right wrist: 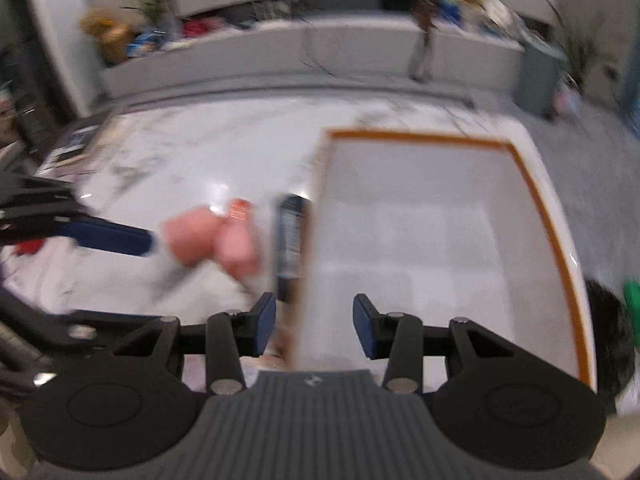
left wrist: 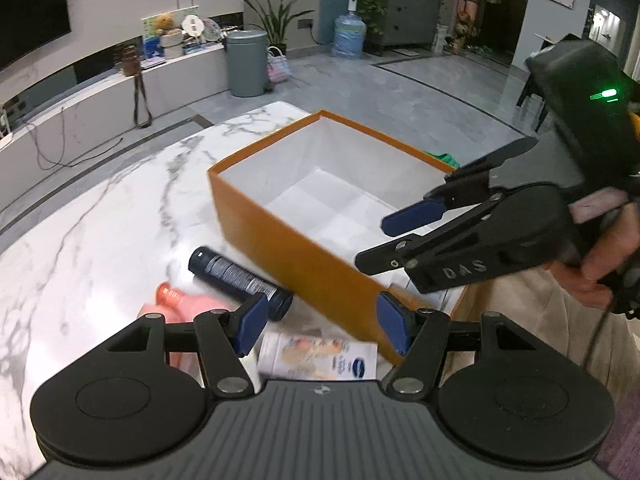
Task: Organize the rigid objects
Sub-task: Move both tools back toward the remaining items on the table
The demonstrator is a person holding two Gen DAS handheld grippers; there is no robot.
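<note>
An orange box point(left wrist: 280, 240) with a white, empty inside stands on the marble table point(left wrist: 100, 220). Beside its near wall lie a dark blue can point(left wrist: 240, 278), a pink bottle point(left wrist: 188, 304) and a white printed tube point(left wrist: 320, 356). My left gripper point(left wrist: 322, 328) is open and empty above the tube. My right gripper point(left wrist: 384, 240) hovers over the box's near right corner. In the blurred right wrist view my right gripper point(right wrist: 314, 322) is open and empty over the box wall point(right wrist: 308, 240), with the pink bottle point(right wrist: 216, 240) and can point(right wrist: 290, 236) to its left.
A grey bin point(left wrist: 246, 62), a water jug point(left wrist: 349, 36), plants and a low white TV bench point(left wrist: 80, 112) stand beyond the table. A green item point(right wrist: 634, 300) lies right of the box. Beige fabric point(left wrist: 540, 320) is at the near right.
</note>
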